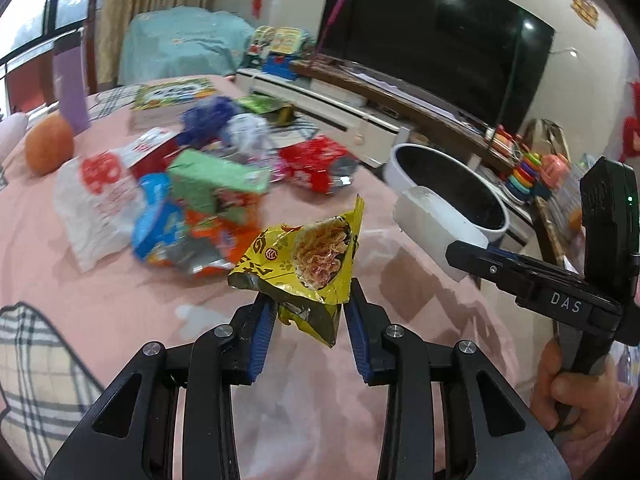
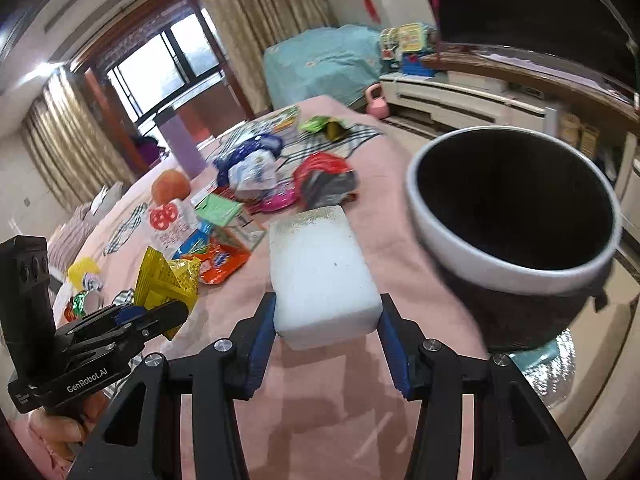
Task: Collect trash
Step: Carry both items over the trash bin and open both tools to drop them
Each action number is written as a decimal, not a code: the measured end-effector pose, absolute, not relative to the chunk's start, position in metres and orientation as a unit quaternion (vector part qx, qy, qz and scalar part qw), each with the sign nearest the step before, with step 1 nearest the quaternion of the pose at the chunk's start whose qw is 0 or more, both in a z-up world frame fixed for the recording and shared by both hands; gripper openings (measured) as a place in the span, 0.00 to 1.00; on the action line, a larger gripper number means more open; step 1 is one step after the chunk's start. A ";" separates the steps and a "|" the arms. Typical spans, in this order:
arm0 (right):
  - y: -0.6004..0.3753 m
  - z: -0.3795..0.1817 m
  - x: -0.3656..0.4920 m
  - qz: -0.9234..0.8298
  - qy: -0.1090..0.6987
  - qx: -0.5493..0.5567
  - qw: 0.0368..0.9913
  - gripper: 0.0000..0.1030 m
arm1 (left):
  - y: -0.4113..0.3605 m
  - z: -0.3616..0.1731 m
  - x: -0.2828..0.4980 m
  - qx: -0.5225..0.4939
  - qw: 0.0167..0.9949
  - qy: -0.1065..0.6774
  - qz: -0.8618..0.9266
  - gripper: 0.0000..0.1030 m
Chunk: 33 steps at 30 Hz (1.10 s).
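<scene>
My left gripper (image 1: 309, 312) is shut on a crumpled yellow snack wrapper (image 1: 308, 256), held above the pink tablecloth (image 1: 120, 320). My right gripper (image 2: 327, 322) is shut on a white foam block (image 2: 320, 276), lifted off the cloth; in the left wrist view the same foam block (image 1: 436, 228) sticks out of the right gripper (image 1: 460, 256). A white-rimmed black bin (image 2: 516, 208) stands just right of the block, beyond the table edge. The left gripper (image 2: 160, 316) shows at lower left of the right wrist view with the yellow wrapper (image 2: 166, 280).
A heap of wrappers and boxes (image 1: 200, 200) lies across the middle of the cloth, with an orange fruit (image 1: 50, 144) and a purple cup (image 1: 72, 88) at the far left. A television (image 1: 432, 44) on a low cabinet (image 1: 320, 100) lines the wall behind.
</scene>
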State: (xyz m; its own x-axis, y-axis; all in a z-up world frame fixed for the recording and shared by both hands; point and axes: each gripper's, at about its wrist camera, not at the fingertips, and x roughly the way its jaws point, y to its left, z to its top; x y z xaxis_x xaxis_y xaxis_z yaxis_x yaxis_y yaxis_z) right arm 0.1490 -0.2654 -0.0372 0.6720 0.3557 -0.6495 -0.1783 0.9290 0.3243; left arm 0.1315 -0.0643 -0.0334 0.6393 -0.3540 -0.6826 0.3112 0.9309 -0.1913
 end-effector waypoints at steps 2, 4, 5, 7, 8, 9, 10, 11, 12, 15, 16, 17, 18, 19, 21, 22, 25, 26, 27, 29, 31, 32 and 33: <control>-0.273 -0.034 0.145 0.139 0.373 0.122 0.909 0.49 | -0.076 -0.031 0.132 -0.022 0.904 0.381 -0.192 0.32; -0.284 -0.033 0.143 0.129 0.369 0.127 0.911 0.49 | -0.088 -0.028 0.135 -0.016 0.902 0.381 -0.201 0.32; -0.290 -0.032 0.142 0.123 0.367 0.131 0.913 0.49 | -0.093 -0.027 0.134 -0.014 0.902 0.380 -0.204 0.31; -0.301 -0.030 0.141 0.112 0.363 0.137 0.915 0.49 | -0.106 -0.024 0.135 -0.007 0.901 0.378 -0.213 0.31; -0.306 -0.030 0.141 0.107 0.362 0.138 0.916 0.49 | -0.110 -0.024 0.136 -0.005 0.901 0.377 -0.216 0.31; -0.311 -0.029 0.140 0.102 0.360 0.140 0.917 0.49 | -0.115 -0.023 0.138 -0.002 0.900 0.377 -0.220 0.31; -0.315 -0.029 0.139 0.098 0.359 0.141 0.917 0.49 | -0.122 -0.023 0.139 0.000 0.898 0.377 -0.224 0.31; -0.320 -0.028 0.138 0.093 0.358 0.142 0.918 0.49 | -0.126 -0.023 0.140 0.002 0.898 0.378 -0.227 0.31; -0.325 -0.028 0.138 0.088 0.358 0.143 0.919 0.49 | -0.131 -0.022 0.142 0.005 0.897 0.377 -0.230 0.31; -0.339 -0.026 0.138 0.077 0.355 0.146 0.920 0.49 | -0.147 -0.019 0.146 0.014 0.894 0.376 -0.242 0.31; -0.343 -0.025 0.139 0.073 0.354 0.147 0.921 0.49 | -0.151 -0.018 0.148 0.017 0.894 0.376 -0.244 0.31; -0.346 -0.025 0.140 0.070 0.353 0.148 0.921 0.49 | -0.156 -0.018 0.150 0.020 0.893 0.376 -0.246 0.31; -0.349 -0.025 0.141 0.067 0.353 0.148 0.921 0.49 | -0.160 -0.017 0.151 0.022 0.893 0.375 -0.249 0.31; -0.353 -0.024 0.142 0.064 0.352 0.148 0.922 0.49 | -0.165 -0.015 0.154 0.024 0.892 0.376 -0.251 0.31; -0.359 -0.024 0.145 0.060 0.351 0.149 0.922 0.49 | -0.172 -0.013 0.158 0.027 0.891 0.375 -0.253 0.31; -0.361 -0.023 0.146 0.058 0.350 0.149 0.923 0.49 | -0.177 -0.012 0.161 0.030 0.891 0.375 -0.253 0.31; -0.367 -0.022 0.149 0.053 0.348 0.146 0.924 0.49 | -0.189 -0.008 0.170 0.037 0.890 0.374 -0.257 0.31; -0.369 -0.022 0.151 0.052 0.348 0.146 0.925 0.49 | -0.194 -0.007 0.174 0.041 0.890 0.373 -0.259 0.31; -0.371 -0.021 0.153 0.051 0.348 0.147 0.925 0.49 | -0.200 -0.007 0.177 0.048 0.889 0.373 -0.260 0.31; -0.376 -0.021 0.158 0.048 0.348 0.146 0.925 0.49 | -0.212 -0.007 0.185 0.059 0.886 0.376 -0.265 0.31; -0.379 -0.021 0.163 0.046 0.349 0.145 0.925 0.49 | -0.221 -0.008 0.192 0.066 0.883 0.380 -0.268 0.31; -0.381 -0.020 0.166 0.045 0.350 0.145 0.924 0.49 | -0.225 -0.009 0.195 0.069 0.881 0.383 -0.269 0.31; -0.382 -0.020 0.168 0.044 0.350 0.145 0.924 0.49 | -0.229 -0.010 0.199 0.072 0.879 0.385 -0.271 0.31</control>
